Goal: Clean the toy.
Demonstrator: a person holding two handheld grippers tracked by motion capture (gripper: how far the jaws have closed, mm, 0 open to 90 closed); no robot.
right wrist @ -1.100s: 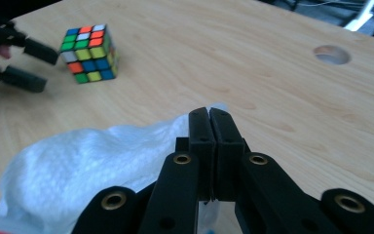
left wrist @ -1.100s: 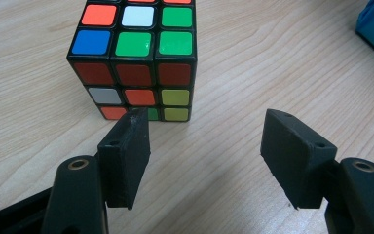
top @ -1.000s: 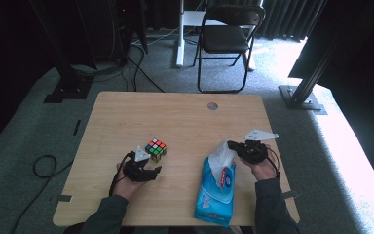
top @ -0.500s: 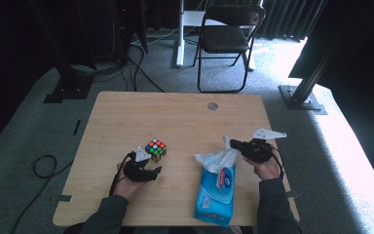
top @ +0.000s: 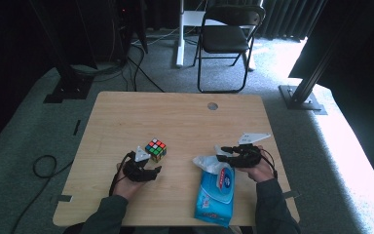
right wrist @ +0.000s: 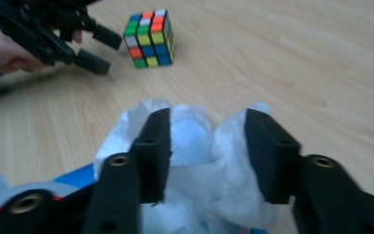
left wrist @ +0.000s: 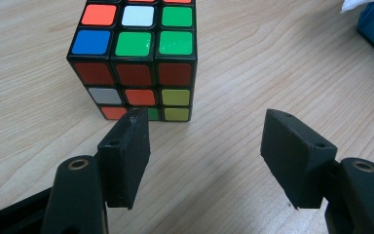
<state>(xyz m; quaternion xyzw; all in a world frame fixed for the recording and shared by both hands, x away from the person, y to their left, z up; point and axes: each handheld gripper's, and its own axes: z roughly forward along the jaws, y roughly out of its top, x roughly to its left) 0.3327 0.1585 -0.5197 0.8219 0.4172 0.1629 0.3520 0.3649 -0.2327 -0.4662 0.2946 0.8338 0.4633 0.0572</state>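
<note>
Left claw (left wrist: 204, 161): spread, empty, low on the surface (top: 185, 114), Rubik's cube (left wrist: 135, 58) just beyond its jaws. Right claw (right wrist: 207, 156): jaws apart around a white wipe (right wrist: 195, 146) sticking up from the blue wipes pack (top: 215, 195), near right.

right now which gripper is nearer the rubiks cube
Left. The left gripper sits just short of the cube, jaws open toward it; the right gripper is across the table at the wipes pack.
</note>
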